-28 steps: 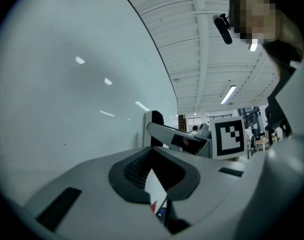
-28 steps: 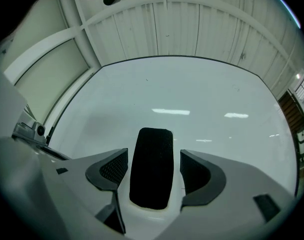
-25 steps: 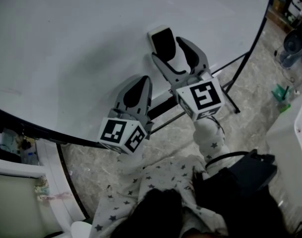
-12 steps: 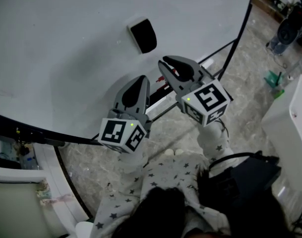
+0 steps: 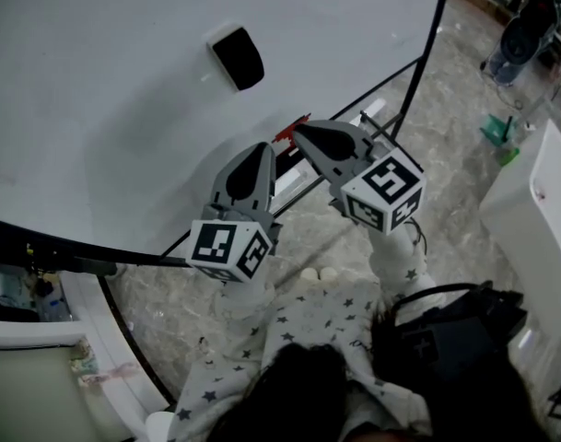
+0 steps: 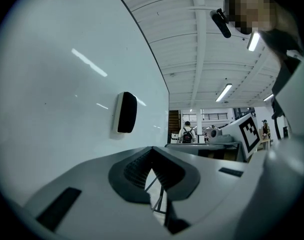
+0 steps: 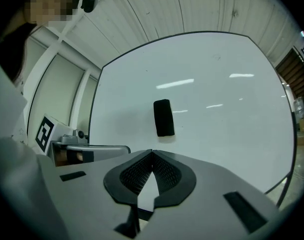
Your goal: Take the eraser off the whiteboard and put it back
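Note:
The black eraser [image 5: 238, 57] with its white back clings to the whiteboard [image 5: 96, 90]; it also shows in the left gripper view as the eraser [image 6: 126, 112] and in the right gripper view as the eraser [image 7: 163, 117]. My right gripper [image 5: 299, 133] hangs below and to the right of it, well apart, over the board's lower edge. Its jaws are closing, tips together, nothing between them [image 7: 152, 153]. My left gripper [image 5: 261, 149] floats beside it, empty, with its tips [image 6: 152, 149] meeting.
A red marker [image 5: 291, 129] lies on the tray rail [image 5: 294, 178] under the board. The board's black stand legs [image 5: 418, 72] run down to the marble floor. A white cabinet [image 5: 538, 210], a green object [image 5: 497, 134] and a fan [image 5: 522, 28] stand at the right.
My right gripper has pulled back and down from the eraser, and its wide jaws have come together empty. The eraser stays on the board. The left gripper drifted down a little.

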### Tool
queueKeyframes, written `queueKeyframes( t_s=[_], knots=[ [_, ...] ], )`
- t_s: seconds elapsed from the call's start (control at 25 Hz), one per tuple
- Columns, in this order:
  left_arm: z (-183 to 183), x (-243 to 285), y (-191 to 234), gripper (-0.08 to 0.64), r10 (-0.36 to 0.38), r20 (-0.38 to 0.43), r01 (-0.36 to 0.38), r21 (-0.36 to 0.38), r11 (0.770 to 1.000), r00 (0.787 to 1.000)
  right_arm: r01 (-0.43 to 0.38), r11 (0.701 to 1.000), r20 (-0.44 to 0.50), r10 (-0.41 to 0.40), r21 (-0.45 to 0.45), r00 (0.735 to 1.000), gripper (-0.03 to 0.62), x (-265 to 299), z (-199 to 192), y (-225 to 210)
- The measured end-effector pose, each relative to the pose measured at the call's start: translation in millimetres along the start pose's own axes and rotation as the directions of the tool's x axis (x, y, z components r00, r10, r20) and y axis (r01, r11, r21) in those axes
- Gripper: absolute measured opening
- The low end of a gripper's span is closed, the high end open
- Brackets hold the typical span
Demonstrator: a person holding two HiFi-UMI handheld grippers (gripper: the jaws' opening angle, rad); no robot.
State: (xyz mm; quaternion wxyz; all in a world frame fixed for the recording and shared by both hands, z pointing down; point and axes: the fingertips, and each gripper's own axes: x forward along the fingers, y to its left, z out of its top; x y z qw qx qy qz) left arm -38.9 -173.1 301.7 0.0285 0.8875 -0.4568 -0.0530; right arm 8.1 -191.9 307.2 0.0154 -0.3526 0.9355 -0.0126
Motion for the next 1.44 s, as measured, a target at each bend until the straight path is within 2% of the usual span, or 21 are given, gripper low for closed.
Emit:
queueKeyframes(
  t_s=[0.04,0.6,1.44],
  knots=[
    [-2,0,-1,0.001,-0.002,-0.005,0.002,-0.002,1.000,1.000,0.001,1.000,-0.003,-0.001,0.005,1.000,0.008,-1,-2,0],
    [-17,0,-3,0.002,0.006,-0.030,-0.006,-0.001,1.000,1.000,-0.013,0.999,-0.049,0.015,0.048,0.999,0.006,-10,-24,-1],
    [-12,0,1,0.002,0.005,-0.017,-0.005,0.002,1.000,1.000,-0.015,0.999,-0.041,0.017,0.050,0.999,0.006,-4,-22,-3]
  ],
)
